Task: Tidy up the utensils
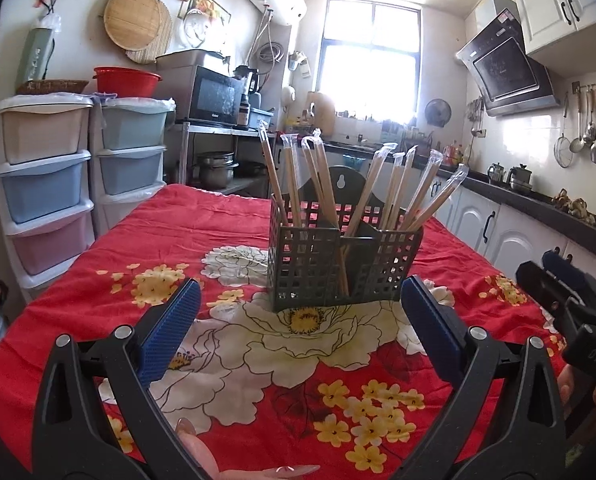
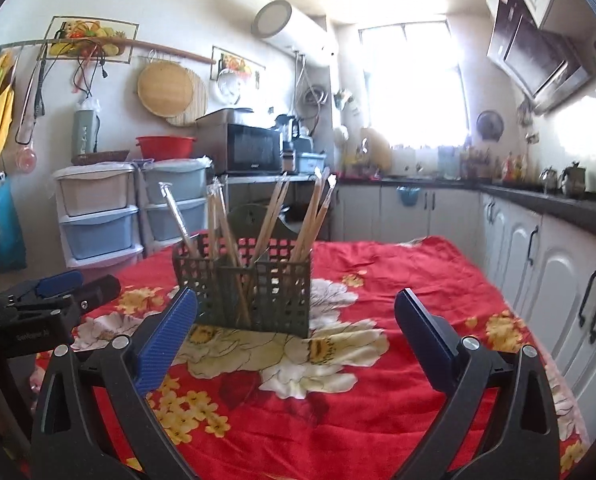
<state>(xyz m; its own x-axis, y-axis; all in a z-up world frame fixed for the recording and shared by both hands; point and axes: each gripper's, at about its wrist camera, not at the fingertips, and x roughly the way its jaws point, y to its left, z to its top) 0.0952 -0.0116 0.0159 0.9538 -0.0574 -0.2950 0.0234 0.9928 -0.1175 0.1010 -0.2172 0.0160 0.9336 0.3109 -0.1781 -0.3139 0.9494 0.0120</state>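
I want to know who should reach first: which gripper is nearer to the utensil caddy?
Roughly level, the left perhaps slightly nearer. The left gripper faces the utensil caddy head-on, open; the right gripper sits open to its right, the caddy left of centre.

The right claw [image 2: 296,322] hung wide open above the desk [image 2: 397,280], just short of the basket [image 2: 244,286] of wrapped chopsticks [image 2: 272,208].
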